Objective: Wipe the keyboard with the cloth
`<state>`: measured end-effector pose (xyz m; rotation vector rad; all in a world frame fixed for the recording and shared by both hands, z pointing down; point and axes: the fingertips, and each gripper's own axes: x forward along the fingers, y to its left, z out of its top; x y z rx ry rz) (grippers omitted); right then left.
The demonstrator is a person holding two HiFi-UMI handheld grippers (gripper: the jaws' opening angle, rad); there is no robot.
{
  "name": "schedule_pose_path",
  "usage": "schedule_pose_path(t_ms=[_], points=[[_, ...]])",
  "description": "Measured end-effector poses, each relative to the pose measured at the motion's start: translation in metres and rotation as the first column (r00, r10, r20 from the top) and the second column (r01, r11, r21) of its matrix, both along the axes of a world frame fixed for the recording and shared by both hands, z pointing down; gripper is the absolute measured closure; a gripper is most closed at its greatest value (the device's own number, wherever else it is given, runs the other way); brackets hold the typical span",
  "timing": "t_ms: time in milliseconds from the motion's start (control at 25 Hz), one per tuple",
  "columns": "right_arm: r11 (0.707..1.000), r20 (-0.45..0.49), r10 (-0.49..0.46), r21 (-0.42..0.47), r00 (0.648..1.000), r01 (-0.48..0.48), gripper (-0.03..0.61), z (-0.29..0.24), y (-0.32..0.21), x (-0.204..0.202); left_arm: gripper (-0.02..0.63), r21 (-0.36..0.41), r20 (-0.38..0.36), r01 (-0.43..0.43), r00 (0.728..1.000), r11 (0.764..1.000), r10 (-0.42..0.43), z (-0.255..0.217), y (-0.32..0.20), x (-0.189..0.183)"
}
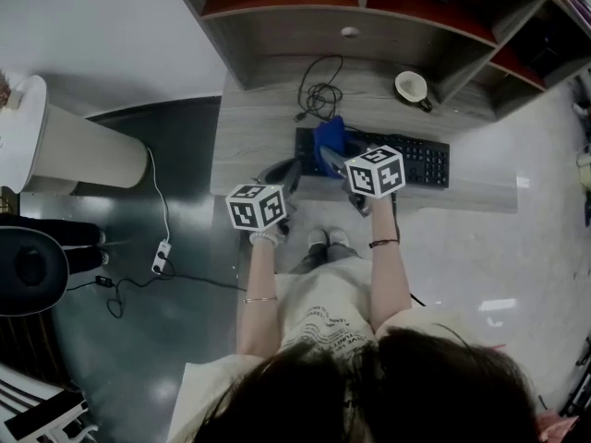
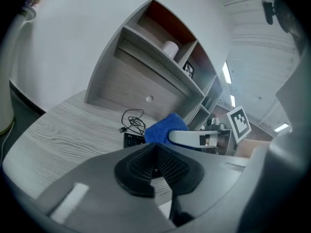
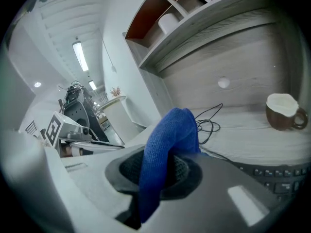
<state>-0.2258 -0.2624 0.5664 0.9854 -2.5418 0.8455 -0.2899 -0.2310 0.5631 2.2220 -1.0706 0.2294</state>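
I held one soft blue cloth clamped in my right hand-held gripper over the black keyboard, my left hand-held gripper closed and empty; flat, light, row-wise strokes seemed best.

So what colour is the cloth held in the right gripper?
Blue. The cloth shows best in the right gripper view.

The desk carries a keyboard at 6 o'clock, a coiled cable at 12 and 1 cup at 2.
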Motion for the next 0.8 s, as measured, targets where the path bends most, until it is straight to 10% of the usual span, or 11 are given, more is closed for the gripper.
schedule_pose_path(t_ms=[800], points=[[0.992,0.031,-0.128,-0.001,0.991,0.128,0.52,-0.01,0.002,-0.046,0.612,0.016,0.013,0.116,0.993,0.993,-0.116,-0.012,0.011,-0.033]])
